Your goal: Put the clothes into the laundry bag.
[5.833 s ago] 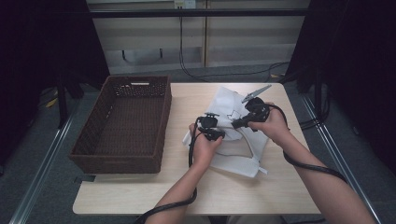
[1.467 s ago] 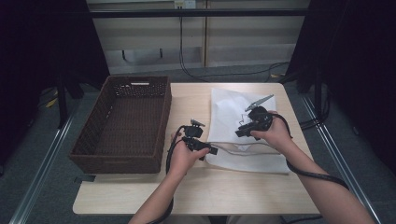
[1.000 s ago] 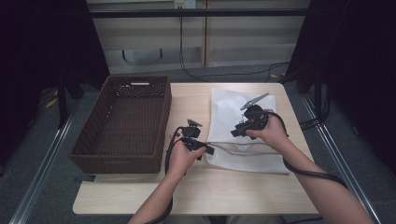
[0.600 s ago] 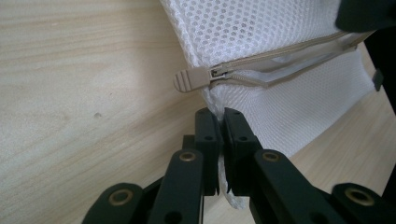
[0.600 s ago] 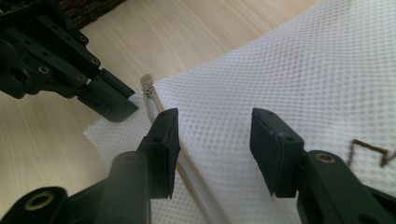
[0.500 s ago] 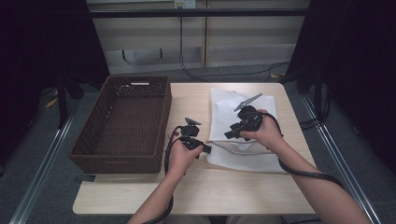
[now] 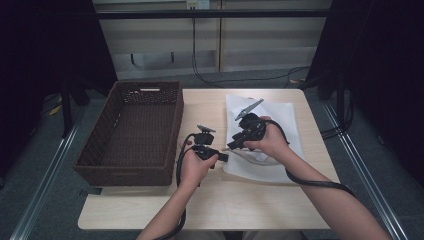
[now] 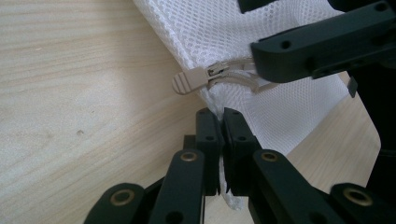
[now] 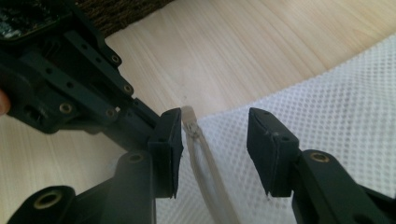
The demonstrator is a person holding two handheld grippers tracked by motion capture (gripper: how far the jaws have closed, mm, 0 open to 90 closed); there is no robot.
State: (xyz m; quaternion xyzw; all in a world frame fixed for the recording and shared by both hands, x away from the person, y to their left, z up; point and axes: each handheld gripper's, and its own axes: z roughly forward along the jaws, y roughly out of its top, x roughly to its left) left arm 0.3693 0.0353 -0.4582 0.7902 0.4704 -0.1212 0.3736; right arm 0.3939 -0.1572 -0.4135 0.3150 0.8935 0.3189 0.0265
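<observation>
A white mesh bag (image 7: 270, 135) lies flat on the right half of the wooden table. My left gripper (image 7: 223, 157) is at the bag's near-left corner. In the left gripper view my left gripper (image 8: 222, 115) is shut on the edge of the mesh bag (image 8: 261, 37), just below the beige zipper pull (image 8: 188, 80). My right gripper (image 7: 235, 145) reaches in from the right. In the right gripper view my right gripper (image 9: 215, 126) stands open, and the zipper pull (image 9: 188, 115) lies between its jaws, close to the left one.
A dark wicker basket (image 7: 95, 160) stands at the table's left, beside my left hand. Bare wood (image 7: 210, 210) runs along the front edge. Cables trail from both grippers toward the person. The other gripper's body (image 9: 65, 88) sits close at the upper left of the right gripper view.
The bag, held up and crumpled earlier, now lies flat. My right gripper has moved left and down to the zipper end, close to my left gripper, which has stayed nearly still.
</observation>
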